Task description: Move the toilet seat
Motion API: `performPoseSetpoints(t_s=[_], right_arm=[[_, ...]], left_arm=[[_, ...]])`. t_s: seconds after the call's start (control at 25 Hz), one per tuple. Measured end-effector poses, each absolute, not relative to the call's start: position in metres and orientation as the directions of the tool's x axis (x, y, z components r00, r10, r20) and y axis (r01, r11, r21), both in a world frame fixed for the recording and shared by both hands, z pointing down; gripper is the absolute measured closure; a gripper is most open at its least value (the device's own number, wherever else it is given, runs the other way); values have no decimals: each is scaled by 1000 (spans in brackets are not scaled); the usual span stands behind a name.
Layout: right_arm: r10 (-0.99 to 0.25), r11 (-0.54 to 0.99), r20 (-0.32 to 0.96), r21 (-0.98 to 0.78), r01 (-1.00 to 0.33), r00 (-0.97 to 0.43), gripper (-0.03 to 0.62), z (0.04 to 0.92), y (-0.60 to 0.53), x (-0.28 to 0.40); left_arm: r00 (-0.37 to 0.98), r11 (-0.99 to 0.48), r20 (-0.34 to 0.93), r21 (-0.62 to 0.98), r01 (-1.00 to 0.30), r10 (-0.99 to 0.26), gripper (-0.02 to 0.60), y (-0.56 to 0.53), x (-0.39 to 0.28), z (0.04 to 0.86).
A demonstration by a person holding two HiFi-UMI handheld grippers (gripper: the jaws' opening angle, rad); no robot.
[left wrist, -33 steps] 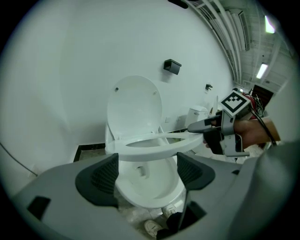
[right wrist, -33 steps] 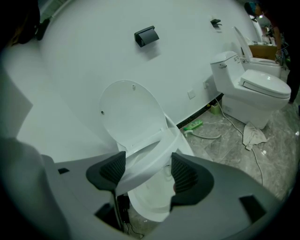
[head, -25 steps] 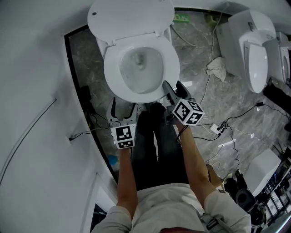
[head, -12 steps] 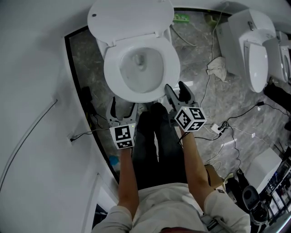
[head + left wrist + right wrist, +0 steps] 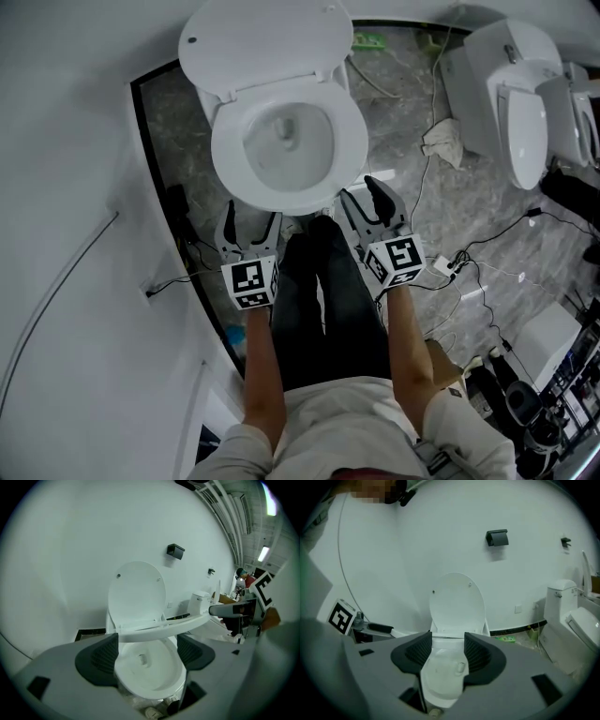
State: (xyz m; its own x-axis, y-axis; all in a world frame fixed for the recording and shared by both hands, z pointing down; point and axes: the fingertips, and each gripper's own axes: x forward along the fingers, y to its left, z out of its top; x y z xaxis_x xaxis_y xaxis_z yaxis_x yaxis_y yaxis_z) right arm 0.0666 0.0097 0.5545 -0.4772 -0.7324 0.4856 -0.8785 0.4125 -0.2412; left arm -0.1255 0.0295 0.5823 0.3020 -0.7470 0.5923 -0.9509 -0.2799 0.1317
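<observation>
The white toilet seat (image 5: 225, 155) rings the bowl (image 5: 286, 141), and the lid (image 5: 267, 42) stands up behind it. In the left gripper view the seat (image 5: 159, 630) shows edge-on as a white band above the bowl's rim, in front of the lid (image 5: 137, 590). My left gripper (image 5: 251, 220) is open just short of the bowl's front left and holds nothing (image 5: 146, 653). My right gripper (image 5: 367, 199) hangs off the front right, apart from the seat. Its jaws are closing with a gap still showing (image 5: 447, 651) and nothing between them. The lid (image 5: 457, 604) stands beyond.
A second toilet (image 5: 511, 94) stands at the right, with a rag (image 5: 445, 141) and cables (image 5: 469, 262) on the grey floor between. The white wall (image 5: 66, 187) curves along the left. The person's legs (image 5: 323, 300) are directly in front of the bowl.
My right gripper has drawn back from the seat's front right edge toward the person, and its jaws have narrowed. My left gripper has hardly moved.
</observation>
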Motion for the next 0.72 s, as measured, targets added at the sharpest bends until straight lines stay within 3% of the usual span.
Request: performPoseSetpoints(t_s=[0.2, 0.72], right_arm=[[-696, 501, 533, -120, -857, -481, 355, 553, 16, 57], [-745, 511, 499, -1, -860, -443, 341, 529, -17, 42]], left_arm=[[306, -275, 575, 144, -951, -759, 195, 21, -127, 574], [302, -271, 526, 138, -953, -795, 195, -13, -132, 543]])
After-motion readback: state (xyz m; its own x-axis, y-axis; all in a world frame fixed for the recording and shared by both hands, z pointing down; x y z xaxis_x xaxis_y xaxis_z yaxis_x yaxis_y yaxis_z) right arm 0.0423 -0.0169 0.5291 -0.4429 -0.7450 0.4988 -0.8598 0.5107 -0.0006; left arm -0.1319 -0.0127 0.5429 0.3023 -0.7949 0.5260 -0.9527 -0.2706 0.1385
